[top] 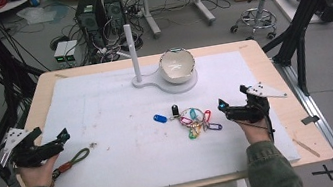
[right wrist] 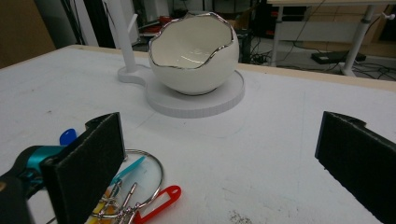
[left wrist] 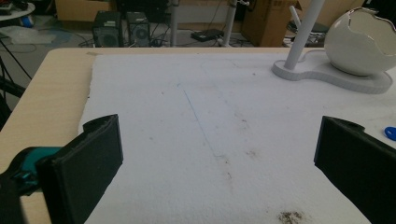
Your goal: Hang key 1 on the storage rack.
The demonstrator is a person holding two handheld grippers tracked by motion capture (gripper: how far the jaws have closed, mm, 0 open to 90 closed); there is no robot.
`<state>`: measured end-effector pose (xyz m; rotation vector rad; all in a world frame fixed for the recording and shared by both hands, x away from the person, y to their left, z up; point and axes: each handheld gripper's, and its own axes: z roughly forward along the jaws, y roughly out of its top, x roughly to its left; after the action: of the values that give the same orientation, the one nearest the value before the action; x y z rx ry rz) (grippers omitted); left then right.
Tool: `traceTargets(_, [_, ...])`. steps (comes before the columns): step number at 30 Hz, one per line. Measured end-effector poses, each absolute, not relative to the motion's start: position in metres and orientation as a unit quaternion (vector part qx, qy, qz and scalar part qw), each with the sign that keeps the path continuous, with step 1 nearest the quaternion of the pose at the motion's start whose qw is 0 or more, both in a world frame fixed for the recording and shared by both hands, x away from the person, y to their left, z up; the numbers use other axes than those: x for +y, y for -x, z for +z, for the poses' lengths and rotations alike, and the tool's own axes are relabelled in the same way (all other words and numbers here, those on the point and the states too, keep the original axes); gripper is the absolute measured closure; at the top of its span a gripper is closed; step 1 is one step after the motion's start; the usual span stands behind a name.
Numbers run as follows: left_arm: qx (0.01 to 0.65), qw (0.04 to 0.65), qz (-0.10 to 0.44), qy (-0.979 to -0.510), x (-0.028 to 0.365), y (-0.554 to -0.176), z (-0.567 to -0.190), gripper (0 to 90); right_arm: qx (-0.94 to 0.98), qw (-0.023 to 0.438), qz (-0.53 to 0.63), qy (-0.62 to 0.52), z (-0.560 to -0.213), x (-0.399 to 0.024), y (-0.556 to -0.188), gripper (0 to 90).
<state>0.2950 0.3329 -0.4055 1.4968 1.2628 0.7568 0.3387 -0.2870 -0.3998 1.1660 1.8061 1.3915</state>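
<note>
Your right gripper (right wrist: 219, 163) has its jaws spread wide and empty. Just off its left jaw lies the bunch of coloured key tags (top: 198, 121) on rings; beyond sits the eggshell-shaped white bowl (right wrist: 194, 56). Your left gripper (top: 53, 144) gapes wide too, beside a lanyard (top: 71, 161).

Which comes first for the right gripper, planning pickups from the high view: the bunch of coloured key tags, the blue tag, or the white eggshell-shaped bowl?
1. Bunch of coloured key tags, just left of the right gripper.
2. Blue tag, farther left.
3. White eggshell-shaped bowl, at the far side.

White mat (top: 116, 106), eggshell bowl (top: 177, 65) on stand (silver rim), olive strap (top: 71, 161), stool (top: 261, 0)
</note>
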Motion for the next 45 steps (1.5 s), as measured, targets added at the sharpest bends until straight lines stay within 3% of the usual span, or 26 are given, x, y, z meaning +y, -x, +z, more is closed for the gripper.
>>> traceTargets(18, [0.525,0.494,0.298,-0.625,0.333,-0.292,-0.404,1.7,0.678,0.278,0.523,-0.435,-0.401,-0.286,-0.341,0.6])
traceTargets(28, [0.505,0.461,0.289,-0.670,0.326,-0.289,-0.406,1.7,0.683,0.274,0.520,-0.434,-0.401,-0.284,-0.341,0.6])
traceTargets(45, [0.516,0.434,0.222,-0.704,0.330,-0.284,-0.415,1.7,0.697,0.263,0.514,-0.425,-0.403,-0.280,-0.342,0.6])
